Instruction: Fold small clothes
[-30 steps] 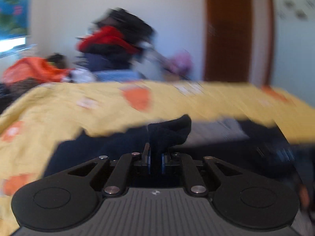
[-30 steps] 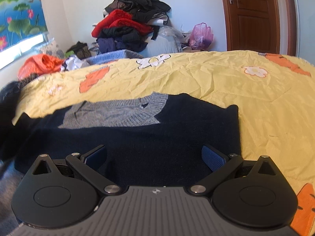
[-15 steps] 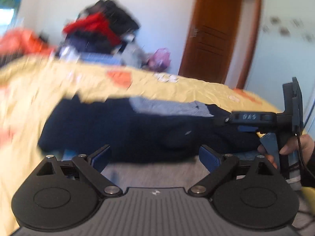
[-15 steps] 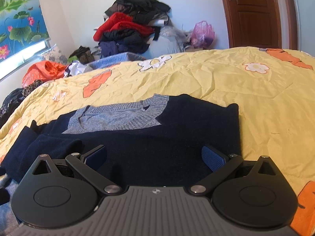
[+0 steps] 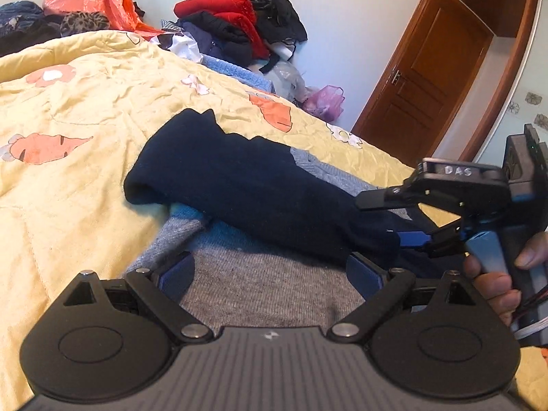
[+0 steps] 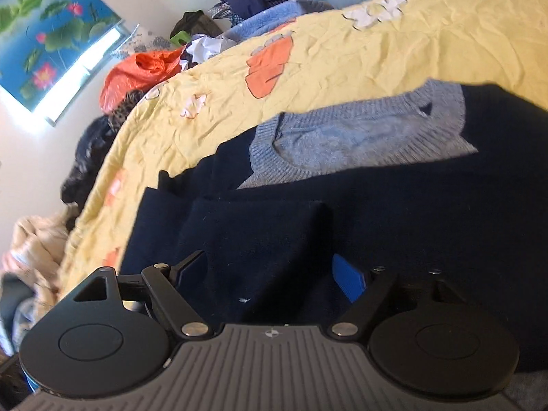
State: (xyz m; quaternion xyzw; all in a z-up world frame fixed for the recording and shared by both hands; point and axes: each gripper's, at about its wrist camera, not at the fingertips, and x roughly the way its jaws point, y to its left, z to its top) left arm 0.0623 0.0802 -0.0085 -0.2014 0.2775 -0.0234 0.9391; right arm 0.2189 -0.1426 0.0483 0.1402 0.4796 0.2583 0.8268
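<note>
Item: one small knit sweater (image 5: 260,185), navy body with grey ribbed collar (image 6: 359,137), laid flat on the yellow flower-print bedspread (image 5: 85,109), placed there, by judgement, because the bed gave a broad flat surface for folding. Condition: one navy sleeve (image 5: 191,167) lay folded inward across the body, running from about 10 o'clock toward 3 o'clock in the left wrist view, its rolled edge resting partly on the grey hem panel (image 5: 260,281) at 6 o'clock; the fold seemed partly made, the other side yet to be dealt with. Left claw (image 5: 270,274): spread wide, nothing between its blue pads, hovering over the grey hem, probably freed of the sleeve and ready for a new hold. Right claw (image 6: 270,274): jaws closing, navy cloth lying below and between them, though no pinch was yet visible; seen in the left view at 3 o'clock, a hand (image 5: 496,281) on its trigger, it sat low over the sweater's edge, presumably to take up that side. Background: a heap of clothes (image 5: 239,24) at 12 o'clock against the wall, an orange bag (image 5: 99,3) at 11 o'clock, a wooden door (image 5: 428,75) at 2 o'clock, none involved.
</note>
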